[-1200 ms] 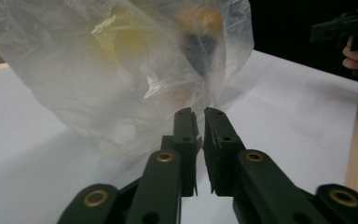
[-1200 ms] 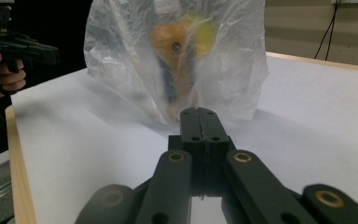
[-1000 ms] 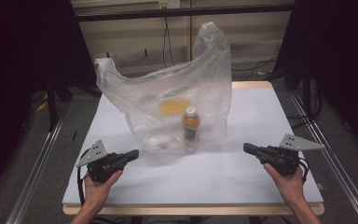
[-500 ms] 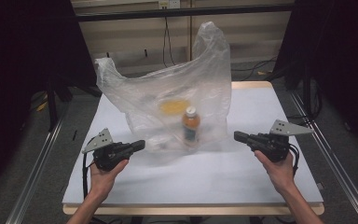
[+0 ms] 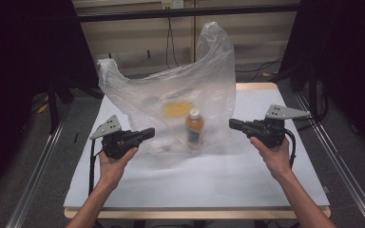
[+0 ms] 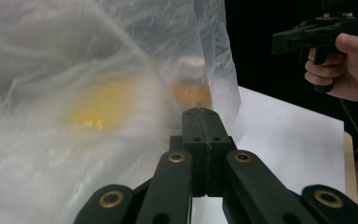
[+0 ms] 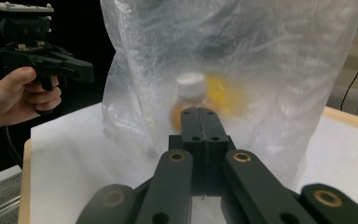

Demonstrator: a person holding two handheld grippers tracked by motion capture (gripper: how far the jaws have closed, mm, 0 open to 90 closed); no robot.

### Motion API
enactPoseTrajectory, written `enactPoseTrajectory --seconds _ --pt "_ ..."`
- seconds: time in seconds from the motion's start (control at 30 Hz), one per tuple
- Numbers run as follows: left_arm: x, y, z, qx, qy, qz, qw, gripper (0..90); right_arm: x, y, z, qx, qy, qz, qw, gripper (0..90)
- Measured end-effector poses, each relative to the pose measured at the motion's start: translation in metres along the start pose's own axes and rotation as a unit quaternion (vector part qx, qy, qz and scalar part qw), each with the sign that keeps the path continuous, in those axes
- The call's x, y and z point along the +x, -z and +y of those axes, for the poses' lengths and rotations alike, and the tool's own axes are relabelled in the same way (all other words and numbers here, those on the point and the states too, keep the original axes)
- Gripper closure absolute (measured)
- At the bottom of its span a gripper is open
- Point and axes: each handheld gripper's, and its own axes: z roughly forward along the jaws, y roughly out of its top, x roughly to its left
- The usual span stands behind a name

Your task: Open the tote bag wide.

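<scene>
A clear plastic bag (image 5: 171, 102) stands open-topped on the white table (image 5: 195, 185), its two handles sticking up. Inside it an orange bottle (image 5: 194, 127) with a white cap stands upright beside a yellow item (image 5: 177, 109). My left gripper (image 5: 151, 133) hovers at the bag's left side, shut and empty, its tip close to the plastic. My right gripper (image 5: 232, 124) hovers at the bag's right side, shut and empty. In the left gripper view the shut jaws point at the bag (image 6: 74, 93) and bottle (image 6: 192, 86). In the right gripper view the bottle (image 7: 189, 95) sits just past the shut jaws.
Metal rails (image 5: 38, 171) run along both sides of the table. Dark curtains stand left and right, cables hang on the back wall (image 5: 168, 38). White tabletop lies in front of the bag.
Both hands have lifted and moved forward and inward toward the bag's sides. The bag and bottle have not moved. Both grippers stay shut.
</scene>
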Motion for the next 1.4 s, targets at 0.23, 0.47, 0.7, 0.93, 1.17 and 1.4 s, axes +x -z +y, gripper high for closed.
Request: enactPoseTrajectory --seconds 0.23,0.47,0.7,0.93,1.17,1.4 --pt "0.006 -0.014 0.037 -0.016 -0.02 -0.004 0.9997 90.0 -0.006 -0.008 0.024 -0.006 0.006 -0.006 0.9999 90.0" --pt "0.014 -0.024 0.07 -0.034 -0.023 -0.001 0.9991 90.0 -0.006 -0.024 0.043 0.005 0.021 -0.005 0.9997 90.0" --pt "0.021 -0.035 0.103 -0.054 -0.021 -0.001 0.9983 90.0 -0.01 -0.039 0.054 0.01 0.027 -0.005 0.9996 90.0" --pt "0.031 -0.045 0.129 -0.059 -0.014 0.008 0.9982 90.0 -0.011 -0.044 0.067 0.007 0.031 -0.009 0.9995 90.0" --pt "0.054 -0.056 0.153 -0.062 0.009 0.036 0.9974 90.0 -0.015 -0.048 0.076 0.01 0.037 -0.017 0.9991 90.0" --pt "0.061 -0.076 0.152 -0.027 0.013 0.046 0.9985 90.0 -0.019 -0.05 0.08 0.007 0.035 -0.019 0.9992 90.0"
